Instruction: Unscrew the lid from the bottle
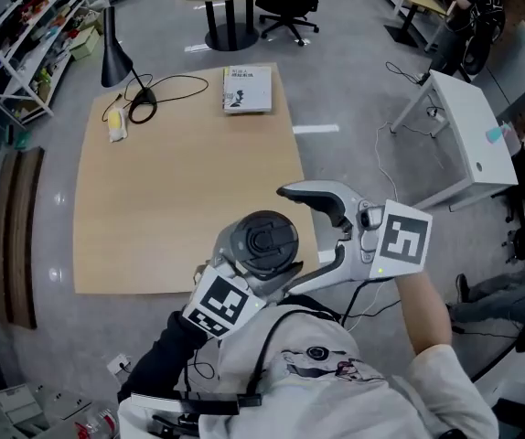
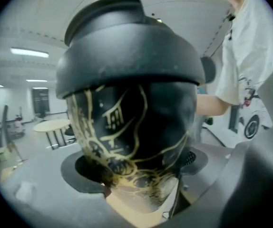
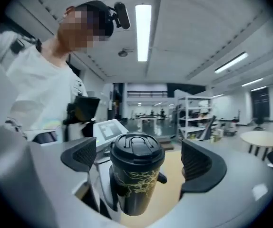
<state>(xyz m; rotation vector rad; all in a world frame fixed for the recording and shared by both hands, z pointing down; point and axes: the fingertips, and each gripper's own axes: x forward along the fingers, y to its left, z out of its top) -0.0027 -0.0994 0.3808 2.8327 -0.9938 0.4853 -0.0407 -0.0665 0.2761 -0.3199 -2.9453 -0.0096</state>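
A black bottle (image 2: 136, 127) with gold line drawings fills the left gripper view, tilted, its black lid (image 2: 127, 51) on top. My left gripper (image 2: 136, 175) is shut on the bottle's body, one finger (image 2: 79, 170) on each side. In the head view the lid (image 1: 262, 240) faces up, just off the table's near edge, above the left gripper's marker cube (image 1: 221, 305). My right gripper (image 3: 139, 158) stands open around the lid (image 3: 136, 151). Its pads (image 3: 82, 153) are level with the lid, with a gap on both sides. From the head view, this gripper (image 1: 288, 239) reaches in from the right.
The wooden table (image 1: 180, 181) holds a book (image 1: 247, 90), a black lamp (image 1: 113, 58) with a looped cable (image 1: 153, 94), and a small yellow item (image 1: 116, 122) at its far end. A white desk (image 1: 468, 135) stands to the right. Shelves (image 1: 16, 26) line the left wall.
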